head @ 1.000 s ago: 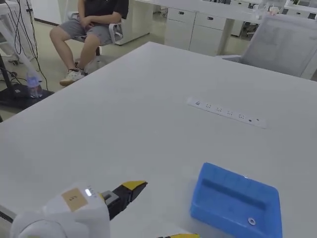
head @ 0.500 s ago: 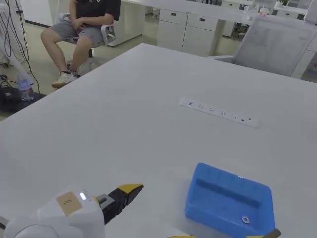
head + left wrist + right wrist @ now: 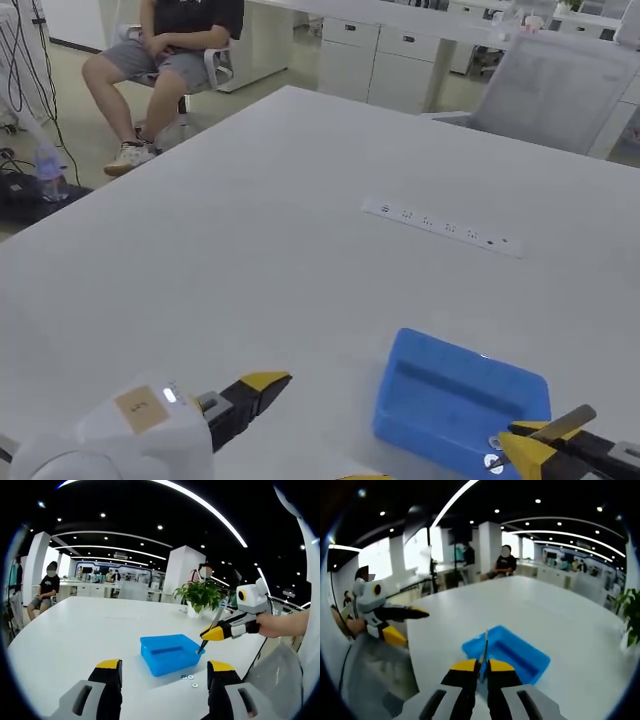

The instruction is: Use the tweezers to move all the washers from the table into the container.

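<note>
A blue rectangular container [image 3: 455, 395] sits on the white table, and a washer [image 3: 494, 442] lies in its near right corner. My right gripper [image 3: 482, 665] is shut on thin metal tweezers [image 3: 484, 647]. In the head view this right gripper [image 3: 528, 447] hangs at the container's near right corner. The tweezers' tip [image 3: 199, 651] points down at the container's rim. Three small washers [image 3: 190, 678] lie on the table just in front of the container [image 3: 167, 652]. My left gripper [image 3: 164, 666] is open and holds nothing, on the near side of the container.
A white power strip [image 3: 440, 228] lies across the middle of the table [image 3: 250, 230]. A person sits on a chair [image 3: 165, 50] beyond the table's far left corner. A grey chair back [image 3: 560, 90] stands behind the far edge. A potted plant [image 3: 200, 597] stands at the table's end.
My right gripper with the tweezers has come into the head view from the bottom right, up to the container's near corner. The left gripper has stayed where it was.
</note>
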